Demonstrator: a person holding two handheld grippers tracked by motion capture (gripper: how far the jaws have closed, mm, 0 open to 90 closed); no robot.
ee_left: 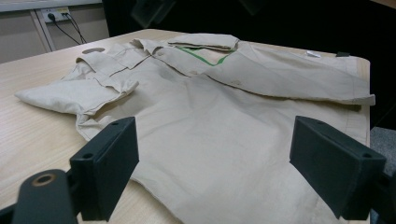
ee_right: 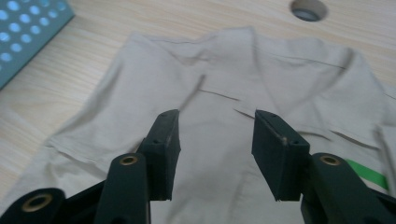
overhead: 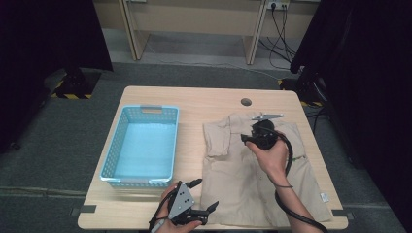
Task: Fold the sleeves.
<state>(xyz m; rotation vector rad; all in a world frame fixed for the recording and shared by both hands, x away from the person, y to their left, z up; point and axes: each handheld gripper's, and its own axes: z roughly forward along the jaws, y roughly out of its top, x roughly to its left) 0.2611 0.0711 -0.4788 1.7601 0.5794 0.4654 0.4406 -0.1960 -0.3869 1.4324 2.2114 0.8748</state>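
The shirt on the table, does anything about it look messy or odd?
Yes. The beige shirt lies mostly flat, but its sleeve nearest the blue basket is folded in over the body, and a faint dark smudge marks the chest.

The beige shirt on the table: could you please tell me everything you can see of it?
The beige shirt is a short-sleeved woven garment with a collar and a green strip inside the neckline. It lies spread flat on the right half of the wooden table, collar toward the far edge, one sleeve folded in over the body, a small white label near the hem. The cloth is lightly creased. The right gripper hovers over the collar area with open jaws, nothing between them.
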